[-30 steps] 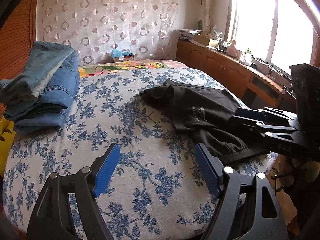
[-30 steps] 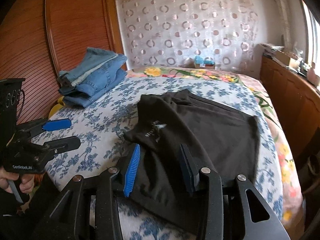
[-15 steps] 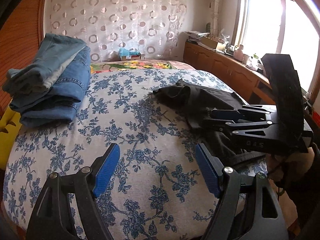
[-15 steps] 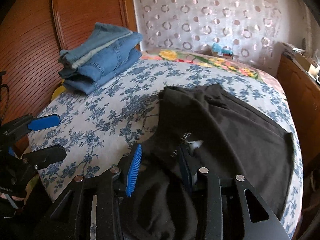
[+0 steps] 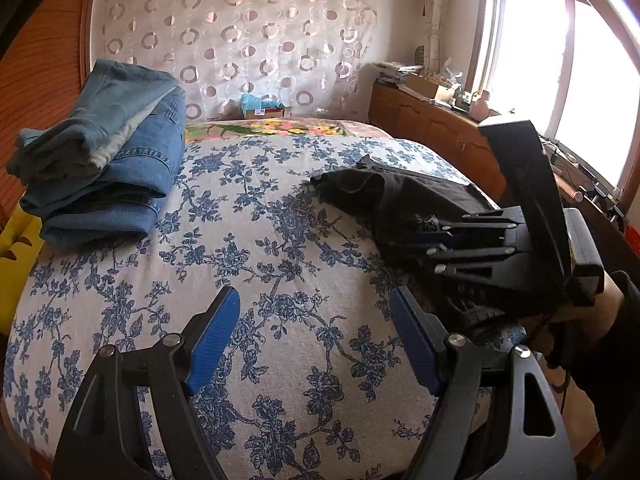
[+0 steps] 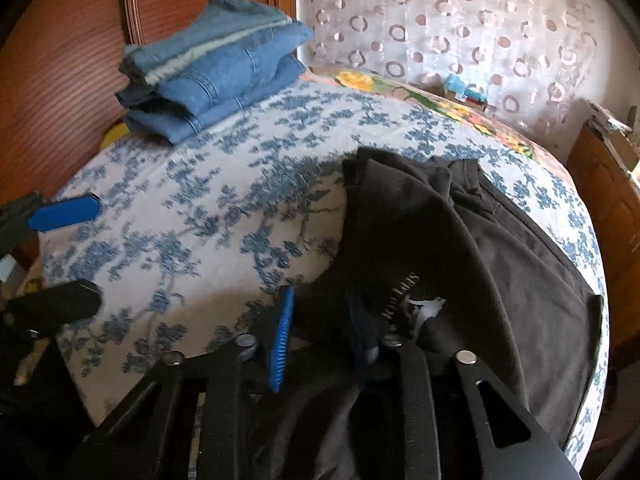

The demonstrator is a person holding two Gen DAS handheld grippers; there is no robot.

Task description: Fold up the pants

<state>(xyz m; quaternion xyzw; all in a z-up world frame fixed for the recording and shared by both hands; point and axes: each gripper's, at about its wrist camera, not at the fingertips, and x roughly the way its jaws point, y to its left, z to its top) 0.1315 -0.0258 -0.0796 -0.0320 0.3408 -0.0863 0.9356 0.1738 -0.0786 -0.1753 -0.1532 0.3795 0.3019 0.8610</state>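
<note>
Black pants (image 6: pixel 472 248) lie partly folded on the right side of the bed, also seen in the left wrist view (image 5: pixel 400 196). My right gripper (image 6: pixel 320 320) is over their near edge, jaws partly apart with black cloth between the blue pads; it also shows in the left wrist view (image 5: pixel 436 240). Whether the pads pinch the cloth is unclear. My left gripper (image 5: pixel 316 344) is open and empty above the bare bedspread, left of the pants; its fingertips (image 6: pixel 64 212) show in the right wrist view.
A stack of folded blue jeans (image 5: pixel 100 156) sits at the bed's far left by the wooden headboard (image 6: pixel 60 60). The floral bedspread (image 5: pixel 248 240) covers the bed. A wooden cabinet (image 5: pixel 432 128) and a window stand along the right side.
My right gripper has moved forward and lower onto the pants' near edge, its jaws narrower around cloth. The left gripper has shifted slightly forward, still open.
</note>
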